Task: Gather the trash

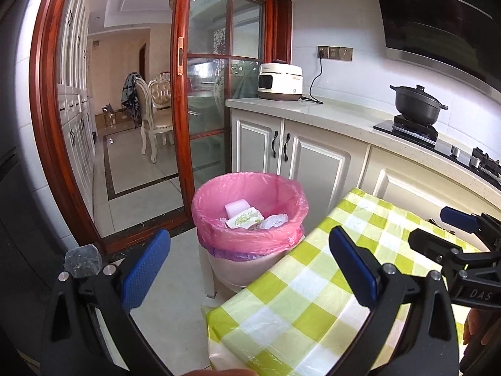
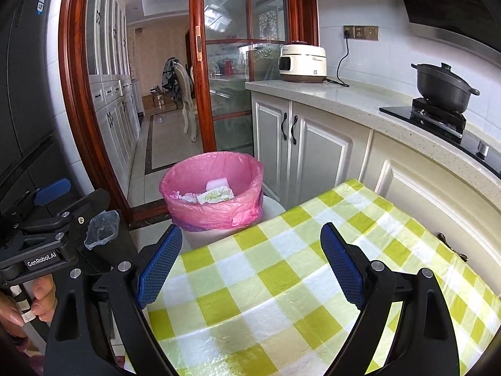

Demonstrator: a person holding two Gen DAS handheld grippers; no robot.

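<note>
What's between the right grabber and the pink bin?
In the right wrist view, only bare green-and-white checked tablecloth lies between the open right gripper and the pink-lined trash bin beyond the table's edge.

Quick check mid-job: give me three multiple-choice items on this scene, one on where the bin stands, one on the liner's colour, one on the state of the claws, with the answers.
1. Where does the trash bin stand?
A. on the countertop
B. on the floor beyond the checked table's far edge
C. on the stove

2. What colour is the bin liner?
A. black
B. blue
C. pink

3. How are the left claw and right claw set?
A. both open, nothing held
B. both shut on trash
C. left open, right shut on a sponge

Answers:
1 B, it sits low by the cabinet doors, past the table edge.
2 C, pink plastic folds over its rim.
3 A, each view shows blue pads spread wide with nothing between them.
</note>
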